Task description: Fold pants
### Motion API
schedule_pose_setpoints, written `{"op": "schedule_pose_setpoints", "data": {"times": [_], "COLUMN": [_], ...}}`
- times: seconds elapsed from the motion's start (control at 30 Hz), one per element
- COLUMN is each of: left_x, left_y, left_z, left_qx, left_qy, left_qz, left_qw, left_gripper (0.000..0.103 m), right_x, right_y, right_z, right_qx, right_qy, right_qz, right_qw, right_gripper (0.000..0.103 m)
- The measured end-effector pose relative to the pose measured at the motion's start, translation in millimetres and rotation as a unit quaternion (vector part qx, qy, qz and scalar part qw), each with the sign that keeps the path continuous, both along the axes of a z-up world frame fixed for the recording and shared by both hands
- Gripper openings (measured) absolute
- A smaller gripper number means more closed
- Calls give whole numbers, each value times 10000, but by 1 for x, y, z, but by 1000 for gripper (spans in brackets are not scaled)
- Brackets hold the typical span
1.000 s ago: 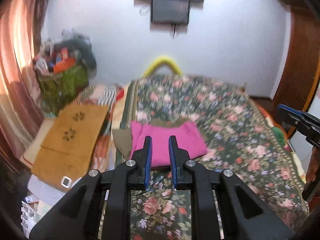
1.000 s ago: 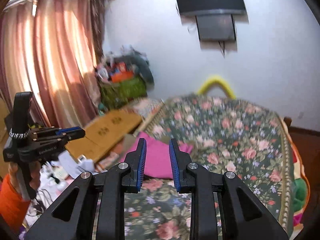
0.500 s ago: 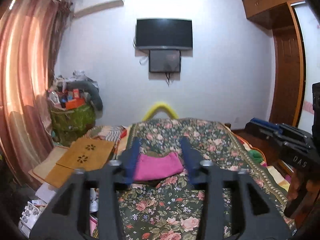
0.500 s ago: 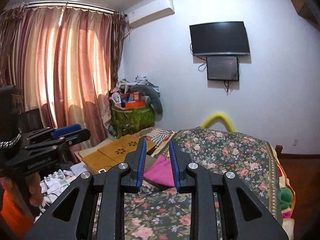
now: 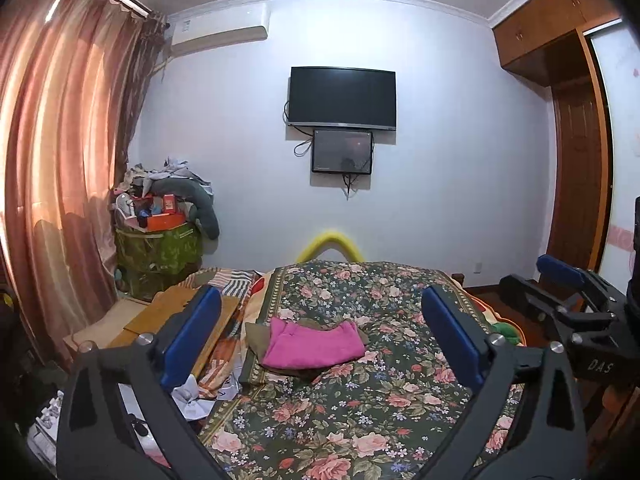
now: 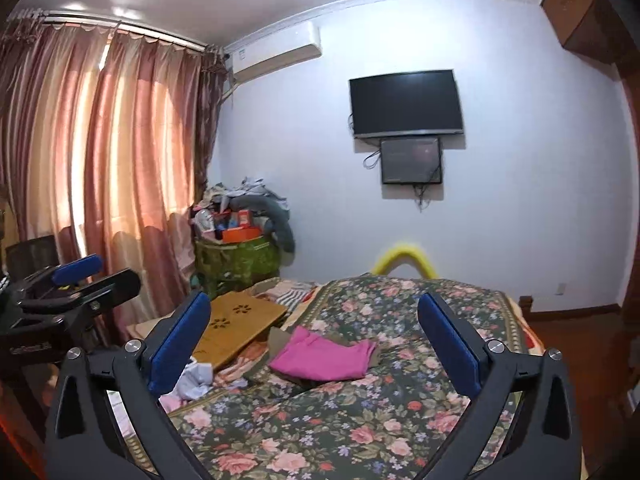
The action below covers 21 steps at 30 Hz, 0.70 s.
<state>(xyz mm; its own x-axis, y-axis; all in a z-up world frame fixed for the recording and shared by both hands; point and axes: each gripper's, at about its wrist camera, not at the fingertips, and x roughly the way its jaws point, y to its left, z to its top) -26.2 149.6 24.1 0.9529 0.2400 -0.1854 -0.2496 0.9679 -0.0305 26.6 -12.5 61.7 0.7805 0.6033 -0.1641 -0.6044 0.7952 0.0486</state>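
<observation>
Your left gripper [image 5: 320, 322] and right gripper [image 6: 314, 324] hover above the floral bed [image 5: 360, 400], jaws just spread wide with nothing between them; the folded pink pants [image 5: 314, 345] lie near its left edge.

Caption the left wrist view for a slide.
Left gripper open and empty above the floral bedspread, facing folded pink pants atop an olive garment.
</observation>
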Motion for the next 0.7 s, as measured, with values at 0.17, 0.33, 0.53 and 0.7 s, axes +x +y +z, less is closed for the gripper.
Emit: {"op": "schedule_pose_setpoints", "data": {"times": [0.17, 0.33, 0.53, 0.7], "left_x": [-1, 1, 2, 4], "left_y": [0, 0, 0, 1], "left_z": [-4, -7, -9, -11], "left_qx": [-25, -57, -47, -87], "left_qy": [58, 66, 78, 89], "left_qz": [1, 30, 34, -10], "left_qw": [10000, 10000, 10000, 9999], "left_gripper": [102, 103, 103, 103], "right_x": [-4, -10, -12, -12], "right_y": [-3, -2, -2, -3], "right_z": [1, -3, -2, -2], "right_qx": [25, -62, -83, -81], "right_qy": [60, 13, 2, 35], "right_qz": [37, 19, 16, 12], "right_qw": [10000, 10000, 10000, 10000], "right_gripper": [103, 103, 103, 103]}}
